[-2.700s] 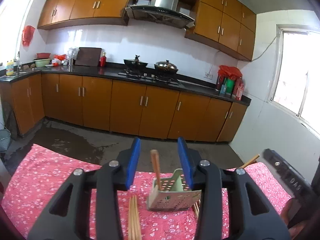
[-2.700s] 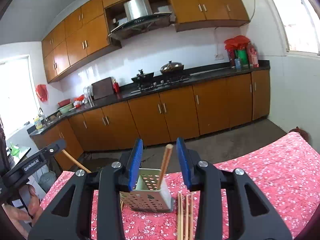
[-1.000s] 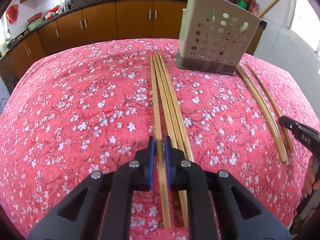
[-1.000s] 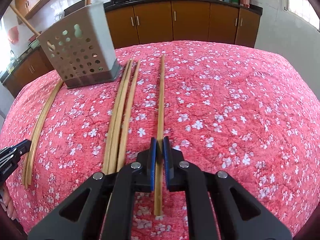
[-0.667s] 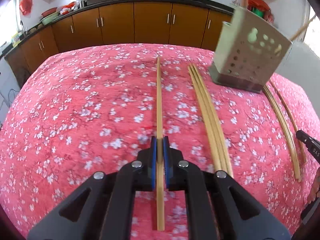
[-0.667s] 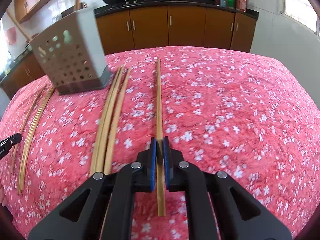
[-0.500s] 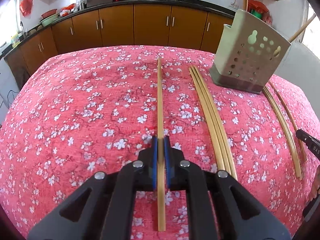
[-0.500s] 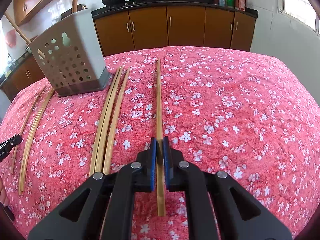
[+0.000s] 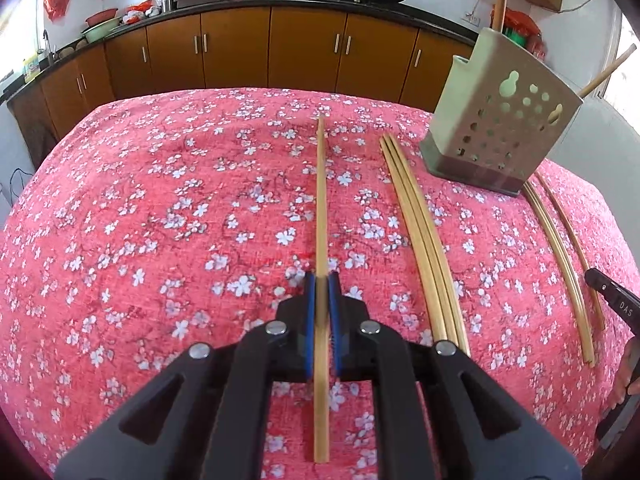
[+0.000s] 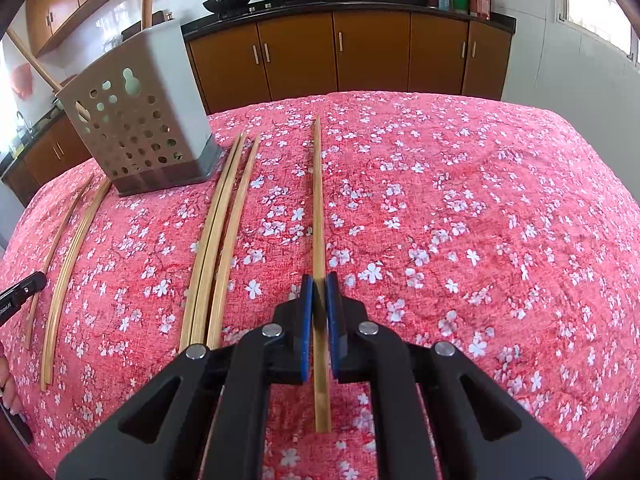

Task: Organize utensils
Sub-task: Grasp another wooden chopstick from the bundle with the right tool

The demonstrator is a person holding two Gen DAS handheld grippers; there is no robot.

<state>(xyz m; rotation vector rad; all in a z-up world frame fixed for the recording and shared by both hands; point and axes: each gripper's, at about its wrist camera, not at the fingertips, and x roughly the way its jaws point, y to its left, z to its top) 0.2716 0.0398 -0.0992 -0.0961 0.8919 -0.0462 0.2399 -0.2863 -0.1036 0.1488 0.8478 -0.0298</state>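
My left gripper (image 9: 321, 280) is shut on a bamboo chopstick (image 9: 321, 200) that points straight ahead, just above the red flowered cloth. My right gripper (image 10: 319, 280) is shut on another bamboo chopstick (image 10: 318, 200), also pointing ahead. The grey perforated utensil holder (image 9: 500, 120) stands at the far right in the left wrist view and at the far left in the right wrist view (image 10: 140, 120); two wooden sticks stand in it. More chopsticks (image 9: 416, 232) lie on the cloth beside it; they also show in the right wrist view (image 10: 220, 232).
Another group of chopsticks (image 9: 560, 248) lies past the holder, also seen in the right wrist view (image 10: 68, 248). The other gripper's tip shows at the right edge (image 9: 612, 300) and at the left edge (image 10: 20, 292). Brown kitchen cabinets (image 9: 280, 48) stand beyond the table.
Both grippers dropped from high above the table to the cloth and closed, each on a chopstick. Since then each has lifted and turned slightly, carrying its chopstick away from the rest.
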